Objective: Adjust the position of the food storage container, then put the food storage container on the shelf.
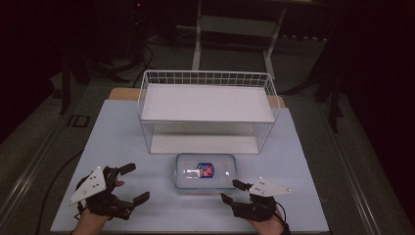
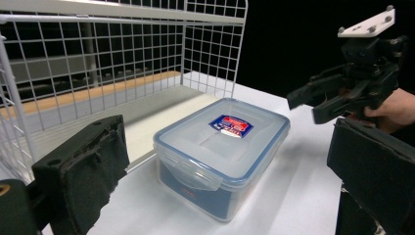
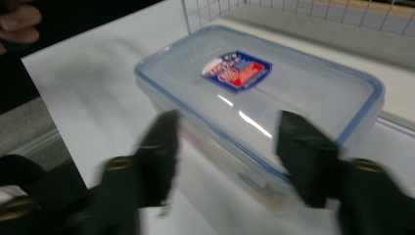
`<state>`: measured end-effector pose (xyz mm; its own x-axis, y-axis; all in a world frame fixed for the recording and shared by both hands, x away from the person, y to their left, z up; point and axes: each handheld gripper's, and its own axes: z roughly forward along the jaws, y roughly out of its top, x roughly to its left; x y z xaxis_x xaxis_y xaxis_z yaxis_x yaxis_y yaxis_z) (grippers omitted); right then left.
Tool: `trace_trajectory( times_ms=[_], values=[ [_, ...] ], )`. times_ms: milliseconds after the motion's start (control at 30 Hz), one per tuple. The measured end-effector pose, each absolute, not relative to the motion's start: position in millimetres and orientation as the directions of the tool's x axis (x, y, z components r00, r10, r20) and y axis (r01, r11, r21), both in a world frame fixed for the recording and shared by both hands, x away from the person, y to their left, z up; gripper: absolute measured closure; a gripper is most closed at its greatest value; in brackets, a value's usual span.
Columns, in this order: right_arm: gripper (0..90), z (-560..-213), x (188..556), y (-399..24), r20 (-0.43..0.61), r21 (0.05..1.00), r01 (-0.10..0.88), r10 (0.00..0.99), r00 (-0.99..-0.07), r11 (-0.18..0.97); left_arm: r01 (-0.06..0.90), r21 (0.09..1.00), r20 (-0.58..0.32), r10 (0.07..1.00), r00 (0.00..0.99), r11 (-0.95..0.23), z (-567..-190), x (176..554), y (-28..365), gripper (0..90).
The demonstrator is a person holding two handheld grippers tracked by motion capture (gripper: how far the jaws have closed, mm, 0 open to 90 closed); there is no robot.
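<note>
Your box [image 1: 206, 172] sits lidded on the pale table [image 1: 117, 142], just near of the wire rack [image 1: 207, 110] – left gripper [image 1: 132, 183] wide, right gripper [image 1: 230, 191] parted, both empty – dark room beyond.

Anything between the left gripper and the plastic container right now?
Nothing: in the high view, bare white tabletop separates the left gripper from the plastic container.

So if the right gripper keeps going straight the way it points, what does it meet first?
Probably the clear plastic lidded box with the blue rim: the right gripper stands open just short of its near side.
</note>
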<state>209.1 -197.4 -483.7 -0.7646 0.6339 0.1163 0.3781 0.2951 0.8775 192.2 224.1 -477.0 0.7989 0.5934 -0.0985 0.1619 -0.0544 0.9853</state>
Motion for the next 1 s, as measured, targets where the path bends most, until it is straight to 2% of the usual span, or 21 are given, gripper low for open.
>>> trace_trajectory(
  times_ms=[33, 67, 100, 167, 267, 367, 433, 567, 733, 867, 1000],
  values=[
    [34.2, -484, 209, -197, 0.116, 0.877, 0.378, 0.634, -0.765, 0.295, 0.166, 0.984, -0.098, 0.596, 0.797, -0.059, -476, 192, 223, 1.4],
    [28.5, -480, 208, -199, 0.118, 0.893, 0.359, 0.628, -0.769, 0.272, 0.168, 0.984, -0.103, 0.593, 0.798, -0.055, -475, 192, 221, 1.4],
    [28.5, -480, 208, -199, 0.118, 0.893, 0.359, 0.628, -0.769, 0.272, 0.175, 0.983, -0.113, 0.588, 0.801, -0.049, -474, 192, 219, 1.4],
    [14.0, -477, 209, -200, 0.117, 0.9, 0.343, 0.609, -0.784, 0.268, 0.186, 0.982, -0.127, 0.585, 0.801, -0.041, -472, 192, 216, 1.4],
    [11.4, -471, 207, -203, 0.071, 0.914, 0.306, 0.639, -0.766, 0.265, 0.204, 0.978, -0.141, 0.575, 0.806, -0.046, -465, 192, 209, 1.4],
    [12.4, -465, 208, -207, 0.06, 0.922, 0.291, 0.649, -0.759, 0.255, 0.203, 0.978, -0.137, 0.565, 0.813, -0.054, -459, 193, 204, 1.4],
    [13.1, -456, 212, -215, 0.063, 0.943, 0.269, 0.689, -0.722, 0.195, 0.198, 0.976, -0.116, 0.563, 0.818, -0.088, -449, 198, 195, 1.4],
    [13.6, -445, 216, -222, 0.017, 0.958, 0.216, 0.715, -0.699, 0.189, 0.217, 0.971, -0.122, 0.564, 0.816, -0.105, -442, 207, 187, 1.4],
    [15.0, -437, 223, -226, -0.006, 0.962, 0.195, 0.724, -0.689, 0.194, 0.282, 0.954, -0.177, 0.569, 0.803, -0.1, -438, 223, 182, 1.4],
    [15.0, -439, 230, -224, 0.004, 0.947, 0.237, 0.73, -0.683, 0.216, 0.337, 0.934, -0.212, 0.584, 0.784, -0.114, -437, 235, 176, 1.4],
    [15.1, -442, 232, -222, -0.047, 0.945, 0.208, 0.736, -0.675, 0.251, 0.39, 0.913, -0.257, 0.576, 0.776, -0.118, -440, 247, 171, 1.5]
  ],
)
